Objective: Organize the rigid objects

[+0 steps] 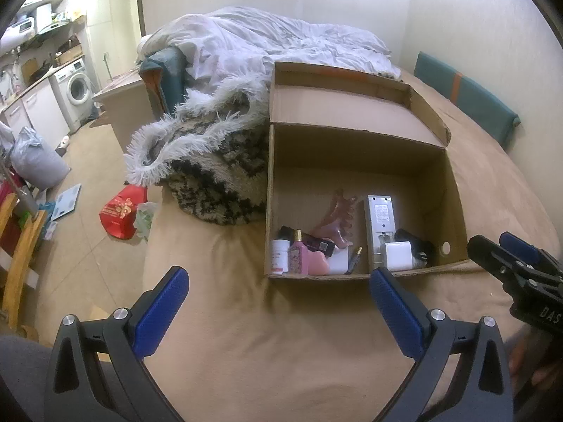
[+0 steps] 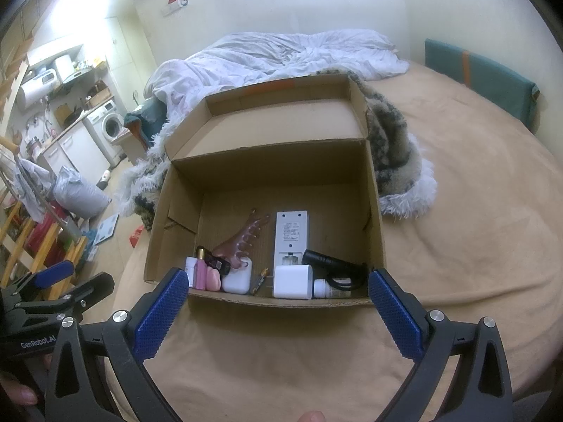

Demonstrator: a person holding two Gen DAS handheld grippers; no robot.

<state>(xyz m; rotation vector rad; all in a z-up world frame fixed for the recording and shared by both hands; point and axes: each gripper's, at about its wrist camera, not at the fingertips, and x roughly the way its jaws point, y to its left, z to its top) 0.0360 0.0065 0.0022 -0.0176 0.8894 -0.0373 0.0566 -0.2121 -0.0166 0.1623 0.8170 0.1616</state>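
Note:
An open cardboard box (image 1: 359, 161) (image 2: 267, 172) stands on the tan bed. Along its near wall lie several small items: a white remote (image 1: 380, 221) (image 2: 291, 234), a brown hair claw (image 1: 339, 216) (image 2: 244, 239), a pink perfume bottle (image 1: 298, 255) (image 2: 201, 272), a white charger cube (image 1: 397, 256) (image 2: 292, 281), a black flashlight (image 2: 329, 260) and a small white bottle (image 1: 279, 256). My left gripper (image 1: 279, 281) is open and empty just in front of the box. My right gripper (image 2: 278, 285) is open and empty at the box's near edge.
A shaggy patterned blanket (image 1: 211, 161) (image 2: 397, 147) lies against the box, a rumpled white duvet (image 1: 267, 38) behind it. A teal headboard cushion (image 1: 468, 95) lines the wall. A red bag (image 1: 121, 211) lies on the floor; a washing machine (image 1: 75, 88) stands beyond.

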